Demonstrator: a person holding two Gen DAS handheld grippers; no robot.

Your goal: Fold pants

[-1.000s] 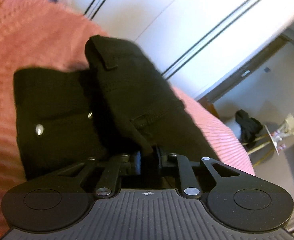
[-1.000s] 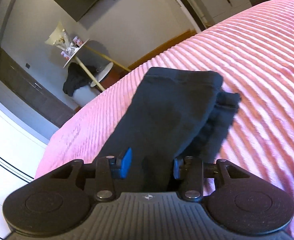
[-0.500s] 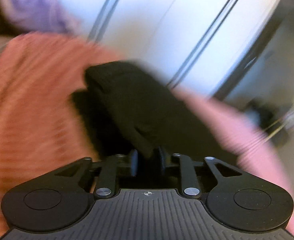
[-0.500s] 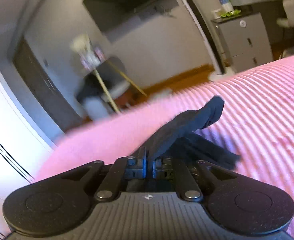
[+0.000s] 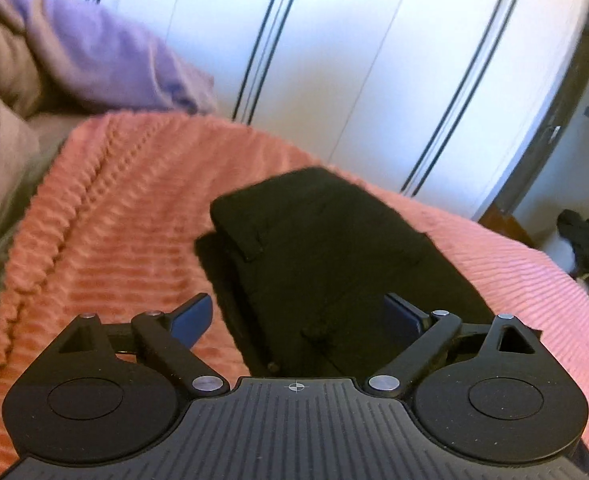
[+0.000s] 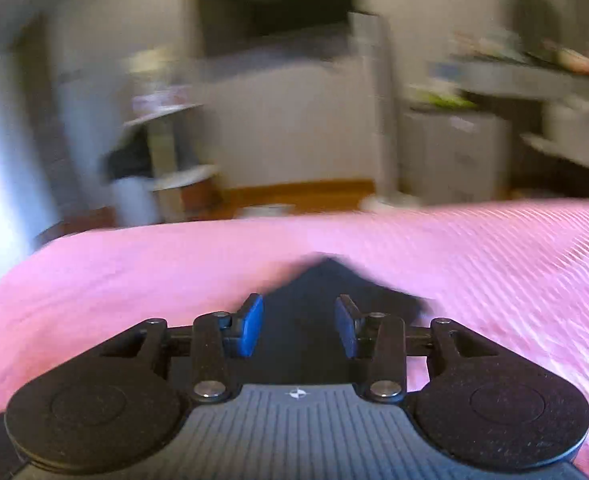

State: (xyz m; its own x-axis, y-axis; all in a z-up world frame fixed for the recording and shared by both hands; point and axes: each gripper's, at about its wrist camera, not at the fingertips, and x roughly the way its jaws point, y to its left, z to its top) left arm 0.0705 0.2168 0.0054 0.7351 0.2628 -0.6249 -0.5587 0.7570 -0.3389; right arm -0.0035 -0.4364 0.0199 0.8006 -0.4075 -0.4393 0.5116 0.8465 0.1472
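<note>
The black pants (image 5: 326, 256) lie folded in a compact stack on the pink ribbed bedspread (image 5: 114, 232). My left gripper (image 5: 298, 320) is open wide, its blue pads on either side of the near edge of the stack, holding nothing. In the blurred right wrist view, my right gripper (image 6: 299, 326) is open just above the other end of the pants (image 6: 326, 280), which lie flat on the bedspread (image 6: 494, 264). Neither gripper holds cloth.
White wardrobe doors (image 5: 374, 60) stand beyond the bed. Purple and beige bedding (image 5: 54, 52) is piled at the left. The right wrist view shows a small side table (image 6: 166, 152), grey cabinets (image 6: 454, 152) and floor past the bed's edge.
Both grippers were shut on the pants half a second ago and have now opened and let go. The lifted fold has dropped flat onto the stack. Both grippers have drawn back slightly.
</note>
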